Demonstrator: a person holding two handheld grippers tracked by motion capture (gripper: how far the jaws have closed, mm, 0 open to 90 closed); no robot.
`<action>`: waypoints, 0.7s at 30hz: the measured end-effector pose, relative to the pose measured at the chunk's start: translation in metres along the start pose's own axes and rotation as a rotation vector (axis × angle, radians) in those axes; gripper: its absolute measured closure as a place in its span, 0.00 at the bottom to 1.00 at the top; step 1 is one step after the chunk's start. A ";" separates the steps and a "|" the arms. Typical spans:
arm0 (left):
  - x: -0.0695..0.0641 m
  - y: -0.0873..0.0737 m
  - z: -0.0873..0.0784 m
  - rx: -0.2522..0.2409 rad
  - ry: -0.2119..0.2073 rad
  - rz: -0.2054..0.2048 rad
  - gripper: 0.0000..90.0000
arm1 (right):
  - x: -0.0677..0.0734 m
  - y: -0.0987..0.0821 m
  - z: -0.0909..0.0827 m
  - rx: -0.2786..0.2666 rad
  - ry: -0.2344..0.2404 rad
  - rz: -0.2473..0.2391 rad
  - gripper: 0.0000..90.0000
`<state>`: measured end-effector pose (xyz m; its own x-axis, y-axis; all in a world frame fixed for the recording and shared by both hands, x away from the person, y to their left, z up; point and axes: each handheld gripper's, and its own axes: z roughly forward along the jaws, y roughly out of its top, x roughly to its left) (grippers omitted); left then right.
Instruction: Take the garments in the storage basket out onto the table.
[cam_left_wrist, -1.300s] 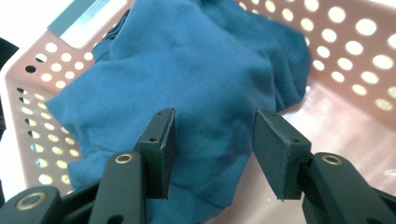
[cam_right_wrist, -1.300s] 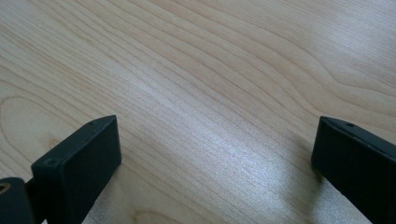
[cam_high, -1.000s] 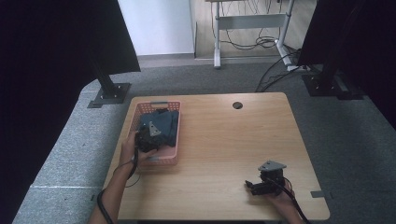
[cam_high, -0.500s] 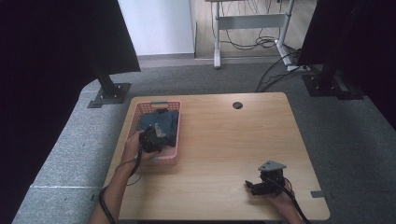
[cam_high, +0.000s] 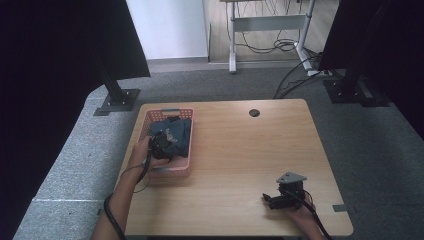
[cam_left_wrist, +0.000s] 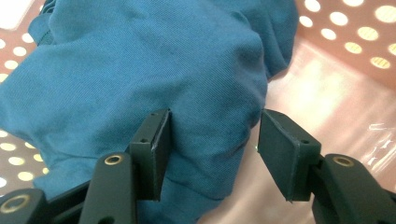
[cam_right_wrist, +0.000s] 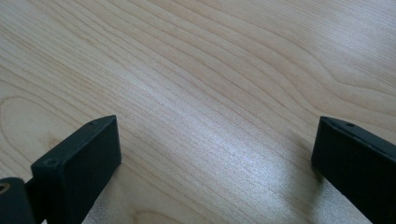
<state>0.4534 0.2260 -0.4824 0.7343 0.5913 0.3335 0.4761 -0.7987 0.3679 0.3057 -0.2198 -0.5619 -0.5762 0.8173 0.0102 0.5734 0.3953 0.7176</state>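
Blue-green cloth (cam_left_wrist: 154, 70) still lies bunched in the pink perforated plastic basket (cam_high: 185, 167), the left hand-held gripper (cam_left_wrist: 212, 149) part-open astride a fold, the right hand-held gripper (cam_right_wrist: 215, 158) spread wide over the bare wooden table (cam_high: 240, 150), so nothing looks lifted out yet.

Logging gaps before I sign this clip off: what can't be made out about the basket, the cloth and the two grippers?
- Blue cloth: what garment it is; bunched up, cut off by the left gripper view's edges.
- Pink basket: anything beneath the cloth is covered.
- Left gripper: open around a fold; contact with the fingers is unclear.
- Right gripper: too small in the high view to tell whether it touches the table.
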 end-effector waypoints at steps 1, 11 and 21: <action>0.000 0.002 0.000 0.008 0.005 0.008 0.49 | 0.000 0.000 0.000 0.000 0.000 0.000 0.01; -0.003 0.019 0.004 0.116 0.045 0.105 0.49 | 0.000 0.000 0.000 0.000 0.000 0.000 0.01; -0.006 0.019 0.009 0.105 0.061 0.111 0.46 | 0.000 0.000 0.000 0.000 0.001 -0.001 0.01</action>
<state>0.4621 0.2066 -0.4852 0.7562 0.5018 0.4199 0.4438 -0.8649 0.2344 0.3052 -0.2200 -0.5619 -0.5770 0.8167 0.0104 0.5733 0.3959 0.7173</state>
